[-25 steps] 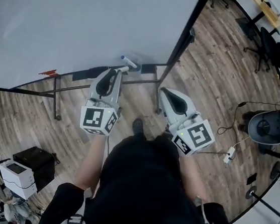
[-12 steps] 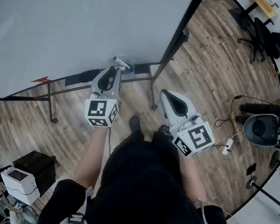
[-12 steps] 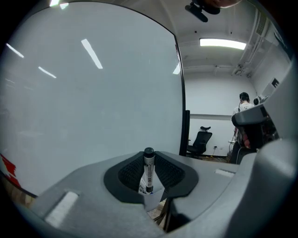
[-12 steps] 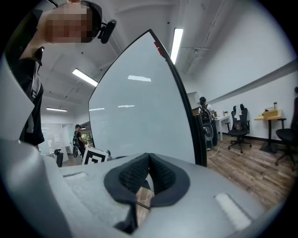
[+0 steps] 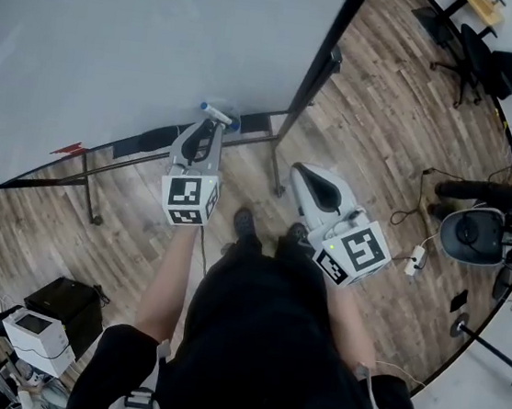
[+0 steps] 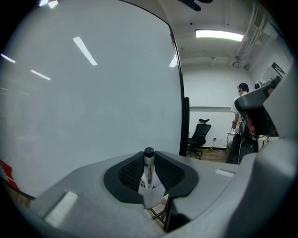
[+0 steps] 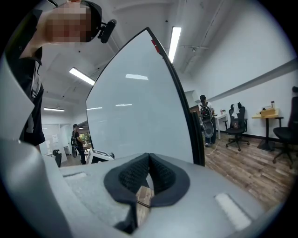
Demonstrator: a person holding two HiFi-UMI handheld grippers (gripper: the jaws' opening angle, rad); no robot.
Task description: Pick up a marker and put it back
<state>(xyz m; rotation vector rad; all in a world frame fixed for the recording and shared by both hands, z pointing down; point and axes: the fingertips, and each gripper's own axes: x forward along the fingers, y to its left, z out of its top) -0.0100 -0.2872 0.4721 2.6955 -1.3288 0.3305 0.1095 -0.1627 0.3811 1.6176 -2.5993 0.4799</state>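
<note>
Before the whiteboard [image 5: 118, 43], left gripper [image 5: 211, 129] clamps a white, dark-capped marker [image 6: 148, 168]; right gripper [image 7: 149, 162] closed, empty.

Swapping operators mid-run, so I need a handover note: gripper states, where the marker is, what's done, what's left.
Left gripper: shut on the marker, which stands upright between the pads, cap end up.
Right gripper: shut, nothing between the jaws, held beside the left one.
Marker: in the head view its end pokes out past the left gripper's tips, close to the lower edge of the whiteboard.
Done: the marker is picked up.
Left: put it back. These views don't clearly show its resting spot, so check along the board's lower edge, then open the left gripper there.
</note>
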